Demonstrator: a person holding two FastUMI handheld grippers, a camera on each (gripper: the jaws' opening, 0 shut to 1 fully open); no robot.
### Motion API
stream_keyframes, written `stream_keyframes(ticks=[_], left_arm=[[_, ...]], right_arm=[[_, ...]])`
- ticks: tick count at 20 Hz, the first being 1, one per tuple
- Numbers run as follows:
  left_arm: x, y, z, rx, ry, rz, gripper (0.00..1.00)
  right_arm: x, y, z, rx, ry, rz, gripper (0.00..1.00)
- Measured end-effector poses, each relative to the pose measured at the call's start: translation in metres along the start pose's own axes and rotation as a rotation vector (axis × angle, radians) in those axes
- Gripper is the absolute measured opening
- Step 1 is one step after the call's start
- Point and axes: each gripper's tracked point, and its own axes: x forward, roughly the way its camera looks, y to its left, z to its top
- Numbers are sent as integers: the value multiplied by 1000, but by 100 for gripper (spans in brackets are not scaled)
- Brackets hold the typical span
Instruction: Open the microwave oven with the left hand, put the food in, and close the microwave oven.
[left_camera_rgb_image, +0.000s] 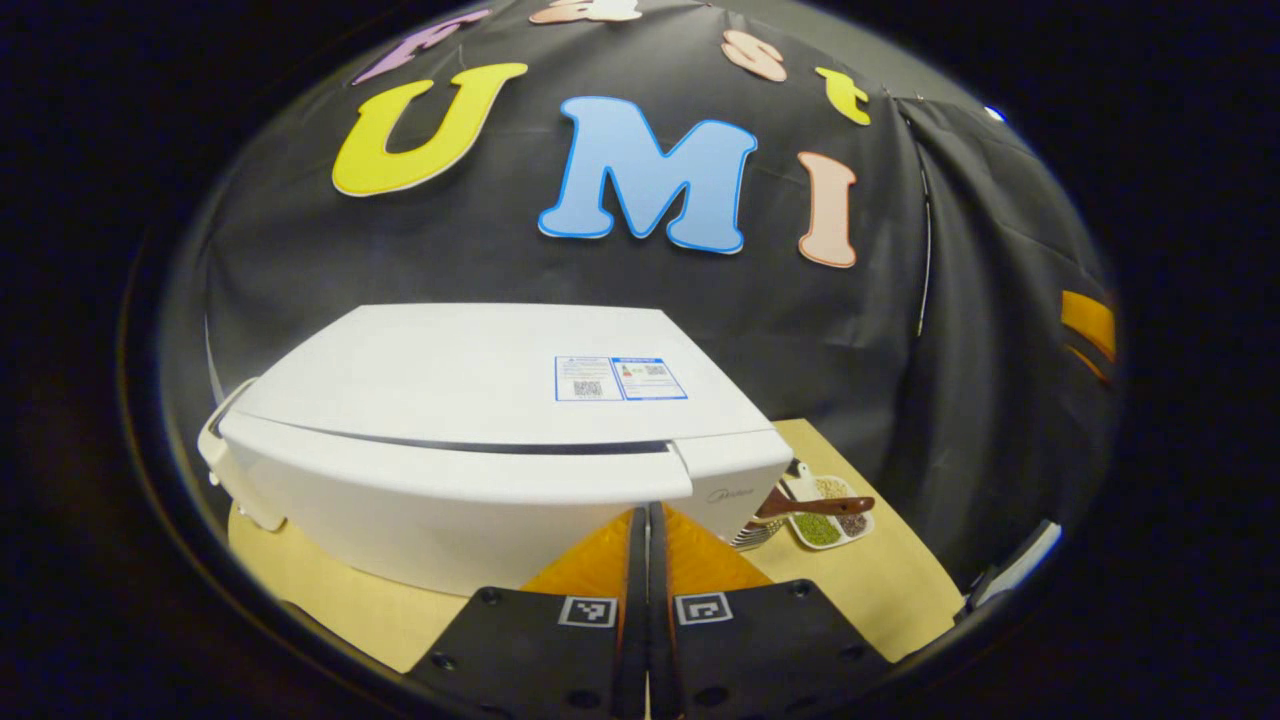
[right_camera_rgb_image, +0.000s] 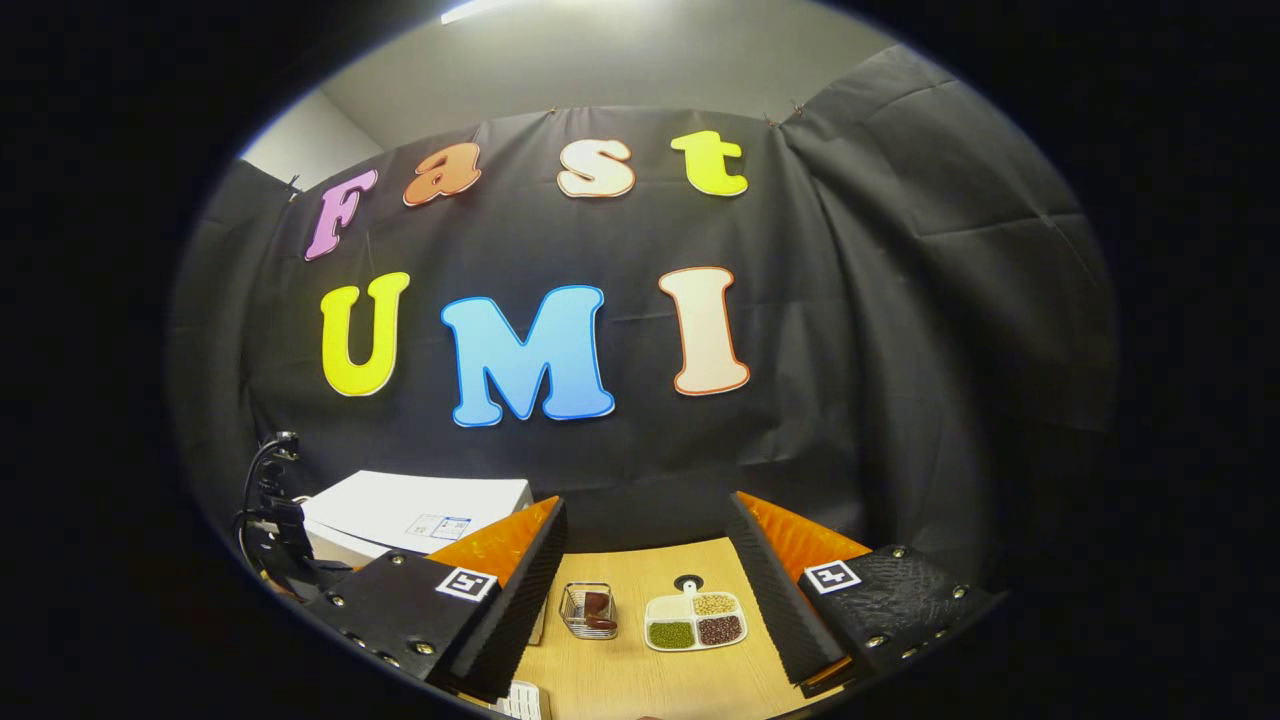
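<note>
Straight ahead of the left gripper (left_camera_rgb_image: 645, 520), in the left gripper view, stands the white box-shaped microwave oven (left_camera_rgb_image: 480, 420) on the pale wooden desk (left_camera_rgb_image: 880, 580). This gripper's fingers are pressed together with nothing between them, their tips close to the oven's front near the seam between door and control panel. The door looks shut, so by my reading the task has not got beyond its opening step: the door has yet to be pulled open, the food put in, and the door closed. Just right of the fingers, beyond the oven's corner, lie a white divided dish of beans and grains (left_camera_rgb_image: 830, 515) and a brown wooden handle (left_camera_rgb_image: 815, 505) across it.

Ahead of the right gripper (right_camera_rgb_image: 645, 560), in the right gripper view, the fingers stand wide apart and hold nothing. Between them on the desk sit a small wire basket holding something dark red (right_camera_rgb_image: 590, 610), slightly left, and the divided dish, slightly right. Which of these is the food I cannot tell. The oven lies off to the left.
</note>
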Motion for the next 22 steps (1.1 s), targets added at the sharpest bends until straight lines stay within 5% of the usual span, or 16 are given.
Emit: stream_keyframes(ticks=[6,12,19,20,22], left_arm=[[13,-6,3,-61,-3,-21,7],[-2,-6,16,-3,-48,11,8],[-174,24,159,36,-397,72,7],[-212,30,183,30,-455,80,11],[-272,45,217,38,-554,110,45]], right_arm=[[2,5,3,-54,-6,35,96],[-1,20,2,-47,6,79,96],[-45,66,54,-24,-58,59,96],[-55,77,64,-20,-62,67,96],[-73,97,82,-16,-60,78,96]])
